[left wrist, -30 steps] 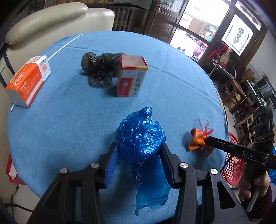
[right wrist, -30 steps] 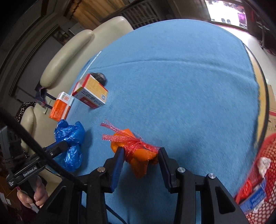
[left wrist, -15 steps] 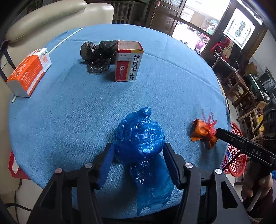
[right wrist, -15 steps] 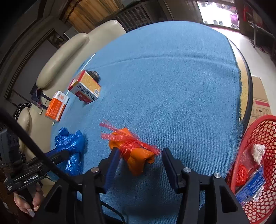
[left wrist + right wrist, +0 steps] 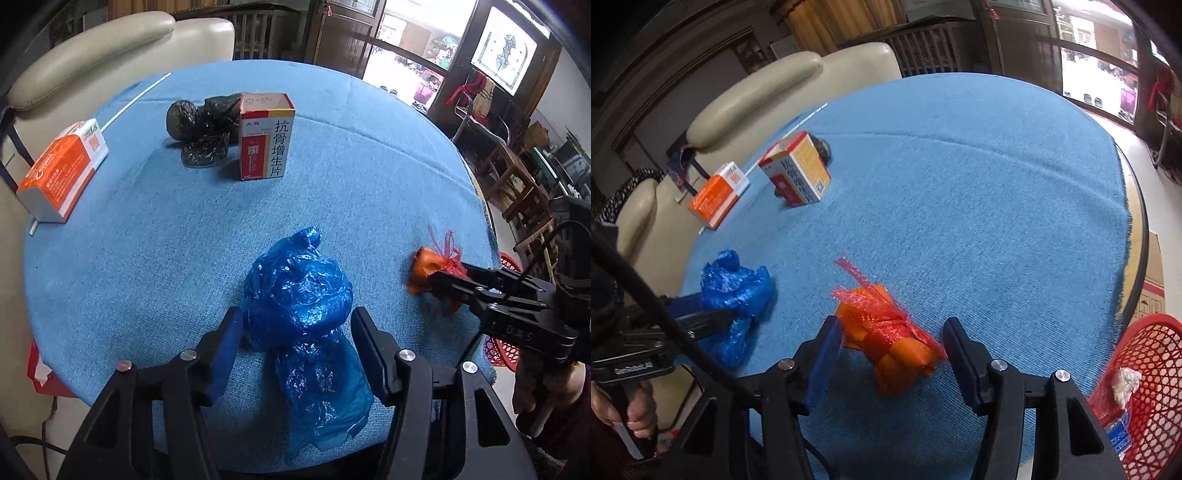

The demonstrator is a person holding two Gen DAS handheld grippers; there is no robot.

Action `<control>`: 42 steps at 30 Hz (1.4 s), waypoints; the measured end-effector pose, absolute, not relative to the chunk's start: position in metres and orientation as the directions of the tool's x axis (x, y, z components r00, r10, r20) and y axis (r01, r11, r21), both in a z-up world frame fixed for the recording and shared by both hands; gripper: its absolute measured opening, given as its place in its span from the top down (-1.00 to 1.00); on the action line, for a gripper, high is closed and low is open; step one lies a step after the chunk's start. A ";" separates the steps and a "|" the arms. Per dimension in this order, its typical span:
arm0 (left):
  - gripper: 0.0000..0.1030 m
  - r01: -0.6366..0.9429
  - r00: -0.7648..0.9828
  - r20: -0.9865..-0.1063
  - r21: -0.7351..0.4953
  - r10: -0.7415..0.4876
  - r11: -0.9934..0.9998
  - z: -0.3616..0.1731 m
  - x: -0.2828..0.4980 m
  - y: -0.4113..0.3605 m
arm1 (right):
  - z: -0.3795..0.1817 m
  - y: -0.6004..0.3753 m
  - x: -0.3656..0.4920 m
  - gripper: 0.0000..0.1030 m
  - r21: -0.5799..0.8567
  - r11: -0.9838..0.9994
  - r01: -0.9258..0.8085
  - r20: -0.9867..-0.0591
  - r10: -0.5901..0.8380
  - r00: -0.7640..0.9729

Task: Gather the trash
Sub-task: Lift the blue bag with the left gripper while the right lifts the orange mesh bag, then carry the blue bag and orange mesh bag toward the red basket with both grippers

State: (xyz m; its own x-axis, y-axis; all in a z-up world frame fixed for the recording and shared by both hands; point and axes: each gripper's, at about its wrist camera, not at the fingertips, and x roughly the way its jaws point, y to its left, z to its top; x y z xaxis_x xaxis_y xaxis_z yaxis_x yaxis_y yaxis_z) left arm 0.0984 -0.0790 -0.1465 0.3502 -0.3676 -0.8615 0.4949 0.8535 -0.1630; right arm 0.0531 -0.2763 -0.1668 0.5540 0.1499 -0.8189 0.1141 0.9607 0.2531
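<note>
Blue plastic bag [image 5: 295, 291]: crumpled into a ball on the blue tablecloth [image 5: 369, 166], near the front edge, with a loose tail trailing toward the camera
Left gripper [image 5: 295, 332]: jaws are set either side of the blue bundle and have just closed a little; the left pad touches the film, a gap is seen at the right pad, so no grip is judged made
Orange bundle [image 5: 886, 339]: soft orange plastic bound in red mesh netting, lying near the table edge
Right gripper [image 5: 890, 347]: jaws straddle the bundle and have just narrowed; neither pad is seen pressing, so it is judged not yet held
Handling: both items are judged light, soft and compressible; the film is likely slippery
Hold point: the dense balled middle is advised for each, not the tail or the mesh fringe
Red basket [image 5: 1145, 373]: stands beside the table at the right, already holding scraps
Other items: black bag [image 5: 199, 125], upright medicine box [image 5: 266, 136], orange carton [image 5: 62, 170], well apart at the far side
</note>
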 end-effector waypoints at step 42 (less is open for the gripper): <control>0.01 0.534 0.660 -0.693 0.159 -0.292 0.830 -0.057 0.045 -0.129 | -0.086 -0.321 -0.035 0.27 0.359 0.915 0.182 -0.630 0.094 0.771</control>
